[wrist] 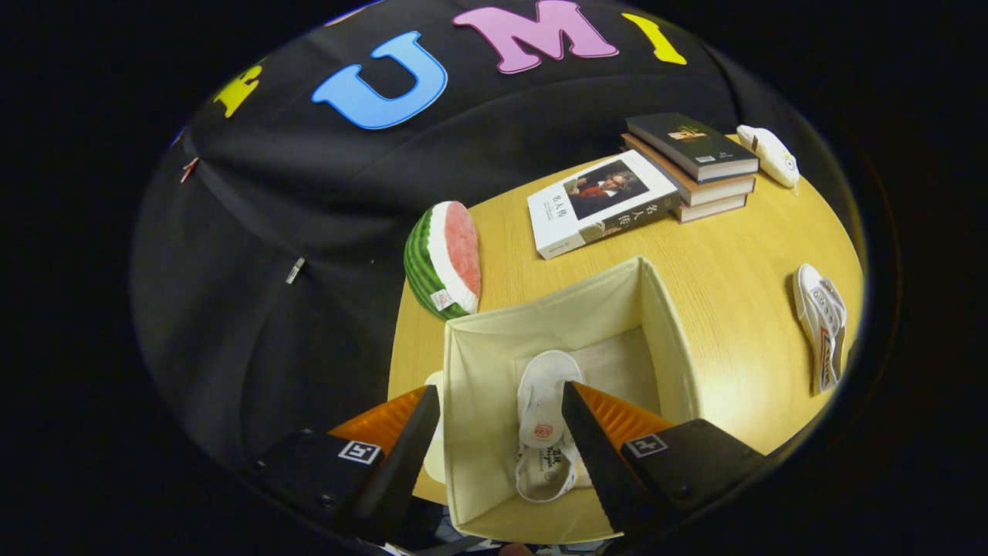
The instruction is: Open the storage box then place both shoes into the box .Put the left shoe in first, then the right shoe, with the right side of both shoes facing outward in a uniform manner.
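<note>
One shoe (544, 421) boxed, fingers (494, 405) apart

The storage box (494, 363) has its near wall partly covered by the gripper (498, 405), whose two spread fingers cross in front of it. The shoe (544, 432) lying inside the box is hidden along one side by the finger (590, 448) nearest it, and whether that finger touches the shoe cannot be told. A pale object (434, 452) just outside the box shows as a sliver behind the other finger; what it is cannot be told. The second shoe (822, 324) lies at the table's (733, 293) far side, stretched and blurred. A white object (768, 154) beyond the book stack (695, 166) is too small to identify.
</note>
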`<state>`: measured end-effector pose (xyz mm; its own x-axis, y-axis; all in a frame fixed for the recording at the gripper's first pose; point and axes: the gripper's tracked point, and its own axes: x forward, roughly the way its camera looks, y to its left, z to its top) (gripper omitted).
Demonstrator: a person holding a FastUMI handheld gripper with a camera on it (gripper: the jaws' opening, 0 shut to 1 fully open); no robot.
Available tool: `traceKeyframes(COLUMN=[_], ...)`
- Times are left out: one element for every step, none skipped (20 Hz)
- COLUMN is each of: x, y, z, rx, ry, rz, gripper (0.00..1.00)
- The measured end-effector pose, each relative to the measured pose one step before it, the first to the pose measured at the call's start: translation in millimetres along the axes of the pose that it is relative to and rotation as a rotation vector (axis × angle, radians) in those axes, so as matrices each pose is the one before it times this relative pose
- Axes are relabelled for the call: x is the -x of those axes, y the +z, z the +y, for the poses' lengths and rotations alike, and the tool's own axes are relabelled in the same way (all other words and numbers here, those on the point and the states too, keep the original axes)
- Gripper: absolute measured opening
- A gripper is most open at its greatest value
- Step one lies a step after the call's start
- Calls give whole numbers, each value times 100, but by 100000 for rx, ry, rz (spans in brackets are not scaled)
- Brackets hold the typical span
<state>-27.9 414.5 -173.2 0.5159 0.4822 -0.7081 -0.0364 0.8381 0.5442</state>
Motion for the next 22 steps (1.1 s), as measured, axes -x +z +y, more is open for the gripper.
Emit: traceKeyframes(x=[793, 954, 1176, 841, 1118, 1180, 1200, 901, 1015, 852, 764, 739, 755, 726, 630, 530, 497, 302, 124, -255, -328, -452], y=[525, 681, 689, 584, 535, 703, 722, 665, 388, 65, -411, -294, -391, -492, -656, -864, -1138, -1294, -1366, -1505, -1573, -1618], z=[-589, -637, -587, -827, -895, -1042, -1170, -2072, -2328, -2005, -1889, -2010, -2240, -2611, -2282, -2464, -2209, -2299, -2083, -1908, -1477, -1304], rx=[4376, 4136, 3557, 2939, 2101, 1798, 3429, 5411, 4413, 2956, 1241, 394, 798, 1351, 1438, 949, -19, -232, -218, 221, 242, 433], ry=[942, 1091, 1562, 1178, 1259, 846, 825, -2163, -2642, -2272, -2024, -1599, -2382, -2821, -2637, -3232, -2632, -2959, -2687, -2688, -1910, -1479], rz=[-1771, -2170, -2212, -2305, -1407, -1604, -2468, -2796, -1956, -1289, 106, -314, 22, 125, 113, 749, 1557, 1796, 2487, 2667, 3293, 3362], gripper=[98, 98, 98, 98, 98, 98, 98, 98, 98, 98, 98, 99, 99, 99, 99, 99, 99, 99, 98, 98, 98, 99])
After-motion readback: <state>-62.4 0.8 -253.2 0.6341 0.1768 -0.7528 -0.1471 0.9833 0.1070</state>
